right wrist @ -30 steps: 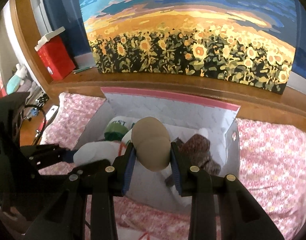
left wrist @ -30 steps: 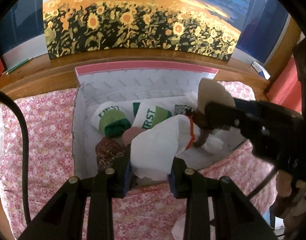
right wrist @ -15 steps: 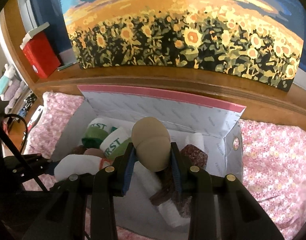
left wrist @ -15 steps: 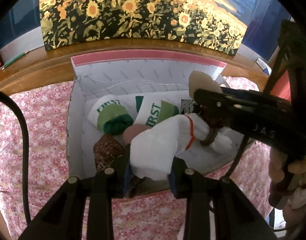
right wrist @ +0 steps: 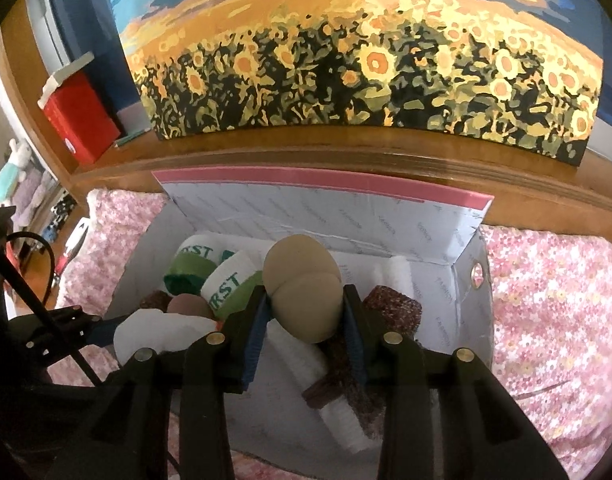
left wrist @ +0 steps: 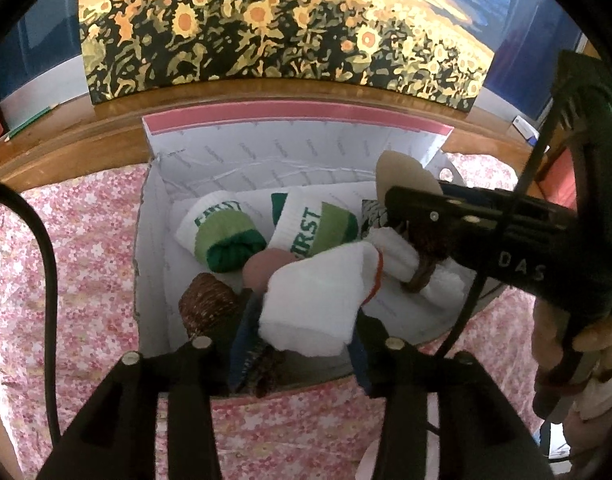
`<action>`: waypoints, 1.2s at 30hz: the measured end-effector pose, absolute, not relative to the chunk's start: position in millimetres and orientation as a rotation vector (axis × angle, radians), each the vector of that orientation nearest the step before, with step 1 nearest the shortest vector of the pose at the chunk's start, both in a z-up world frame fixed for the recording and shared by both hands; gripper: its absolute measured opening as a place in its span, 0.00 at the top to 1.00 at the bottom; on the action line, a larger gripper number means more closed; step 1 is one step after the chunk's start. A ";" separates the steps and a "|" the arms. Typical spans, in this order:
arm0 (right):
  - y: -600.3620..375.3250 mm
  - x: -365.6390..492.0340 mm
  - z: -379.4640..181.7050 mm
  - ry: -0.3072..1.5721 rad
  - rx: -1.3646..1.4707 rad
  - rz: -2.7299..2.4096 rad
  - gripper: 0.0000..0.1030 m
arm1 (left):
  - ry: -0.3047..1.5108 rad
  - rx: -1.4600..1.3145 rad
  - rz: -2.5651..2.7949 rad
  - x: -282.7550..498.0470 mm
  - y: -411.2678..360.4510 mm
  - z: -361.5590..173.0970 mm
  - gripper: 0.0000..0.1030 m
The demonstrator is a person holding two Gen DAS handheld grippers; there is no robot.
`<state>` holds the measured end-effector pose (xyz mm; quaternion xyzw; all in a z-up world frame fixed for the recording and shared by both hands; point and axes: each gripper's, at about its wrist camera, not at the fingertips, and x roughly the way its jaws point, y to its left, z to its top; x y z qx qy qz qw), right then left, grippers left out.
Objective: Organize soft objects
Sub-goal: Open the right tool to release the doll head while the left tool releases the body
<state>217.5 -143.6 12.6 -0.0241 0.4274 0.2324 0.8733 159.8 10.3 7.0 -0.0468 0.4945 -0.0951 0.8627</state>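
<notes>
Now your left gripper (left wrist: 306,344), jaws just opening, releases the white sock (left wrist: 318,300) into the box (left wrist: 154,264), while your right gripper (right wrist: 304,324) pinches the beige bundle (right wrist: 306,292) above it, ready to drop.

The word "FIRST" stands in green letters on the white band of two rolled green socks (left wrist: 222,232) (left wrist: 310,228). The white box wall (right wrist: 438,280) says "FASHION" in small grey letters. The right gripper (left wrist: 410,216) shows "DAS".
</notes>
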 end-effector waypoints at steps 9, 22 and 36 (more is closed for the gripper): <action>-144.6 207.5 20.3 0.869 -0.065 0.472 0.54 | 1.027 -0.100 -0.188 153.2 12.2 13.5 0.50; -153.1 180.6 40.2 0.823 -0.065 0.463 0.54 | 1.004 -0.103 -0.180 134.1 15.7 24.6 0.50; -166.1 145.2 45.5 0.829 -0.070 0.461 0.54 | 0.979 -0.099 -0.183 108.3 13.3 40.6 0.50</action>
